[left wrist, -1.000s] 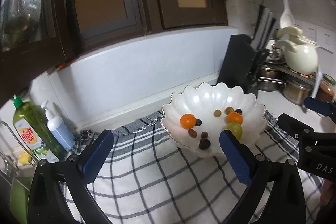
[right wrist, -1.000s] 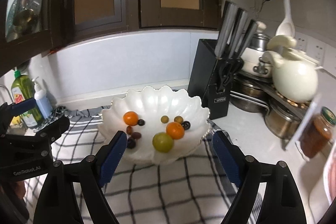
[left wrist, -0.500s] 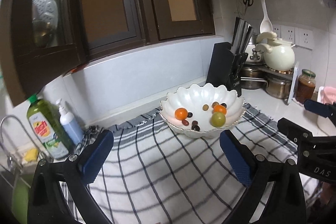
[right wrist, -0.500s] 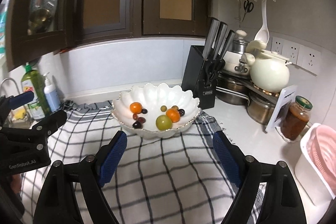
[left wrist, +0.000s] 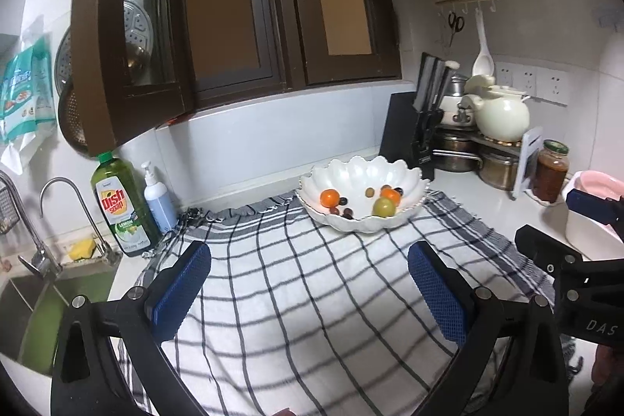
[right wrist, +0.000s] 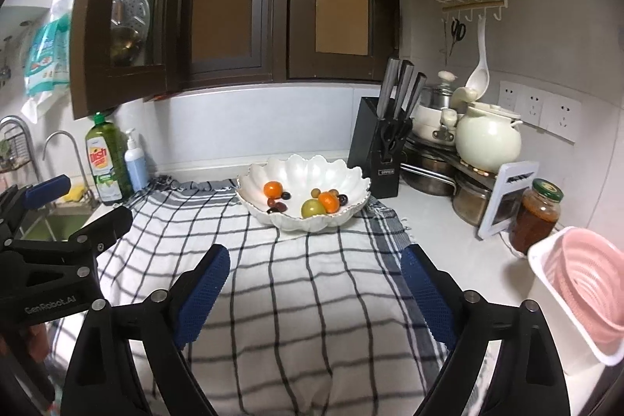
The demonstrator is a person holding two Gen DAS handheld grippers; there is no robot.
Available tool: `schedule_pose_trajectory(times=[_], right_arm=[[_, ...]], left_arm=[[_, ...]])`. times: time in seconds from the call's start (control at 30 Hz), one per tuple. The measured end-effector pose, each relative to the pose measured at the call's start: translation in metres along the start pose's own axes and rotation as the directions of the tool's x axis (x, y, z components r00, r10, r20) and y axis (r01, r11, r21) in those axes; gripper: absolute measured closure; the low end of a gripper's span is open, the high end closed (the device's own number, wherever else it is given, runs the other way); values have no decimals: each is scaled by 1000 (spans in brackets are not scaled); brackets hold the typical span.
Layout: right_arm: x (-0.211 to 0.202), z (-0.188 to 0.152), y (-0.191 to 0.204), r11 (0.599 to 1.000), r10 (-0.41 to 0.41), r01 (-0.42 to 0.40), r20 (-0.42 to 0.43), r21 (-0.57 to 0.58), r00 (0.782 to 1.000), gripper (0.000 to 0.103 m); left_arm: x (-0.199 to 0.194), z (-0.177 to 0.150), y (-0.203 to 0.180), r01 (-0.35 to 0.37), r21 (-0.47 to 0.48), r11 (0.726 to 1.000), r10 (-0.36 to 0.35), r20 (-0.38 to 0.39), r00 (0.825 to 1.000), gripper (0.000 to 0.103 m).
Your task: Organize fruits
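Checked cloth (left wrist: 312,299) spread over the counter. White scalloped bowl (right wrist: 300,174) at its far edge, holding oranges, a green fruit (right wrist: 312,208) and dark grapes. Left gripper (left wrist: 308,283) gaping wide, empty, well short of the bowl. Right gripper (right wrist: 314,283) opening wider, nothing between.

A white scalloped bowl (left wrist: 360,178) of fruit sits on the checked cloth (left wrist: 304,283), beyond the left gripper's (left wrist: 308,283) empty, parted jaws.

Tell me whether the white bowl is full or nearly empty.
Nearly empty. The bowl holds only a few small fruits low in its middle: two oranges, one green fruit and some dark grapes, with most of its inside bare.
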State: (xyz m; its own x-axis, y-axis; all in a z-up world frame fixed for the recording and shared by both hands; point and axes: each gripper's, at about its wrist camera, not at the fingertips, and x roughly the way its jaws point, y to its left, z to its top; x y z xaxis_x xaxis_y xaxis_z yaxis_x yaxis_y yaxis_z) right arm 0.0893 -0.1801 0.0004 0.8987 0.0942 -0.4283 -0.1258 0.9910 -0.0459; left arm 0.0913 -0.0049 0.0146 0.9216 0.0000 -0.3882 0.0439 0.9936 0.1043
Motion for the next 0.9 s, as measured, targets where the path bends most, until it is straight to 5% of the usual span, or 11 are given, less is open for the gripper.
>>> schedule_pose_trajectory(times=[0.47,0.9], right_arm=[[-73,-22,-7,999,-28,29,42,-14,999,13],[-99,-31,-9,1000,-21,20,56,7,998,13]], left_arm=[[-62,-18,-22,46,-8,999,-46,25,999,0],[-91,-22,-28,56,-2,998,-55,48,997,0]])
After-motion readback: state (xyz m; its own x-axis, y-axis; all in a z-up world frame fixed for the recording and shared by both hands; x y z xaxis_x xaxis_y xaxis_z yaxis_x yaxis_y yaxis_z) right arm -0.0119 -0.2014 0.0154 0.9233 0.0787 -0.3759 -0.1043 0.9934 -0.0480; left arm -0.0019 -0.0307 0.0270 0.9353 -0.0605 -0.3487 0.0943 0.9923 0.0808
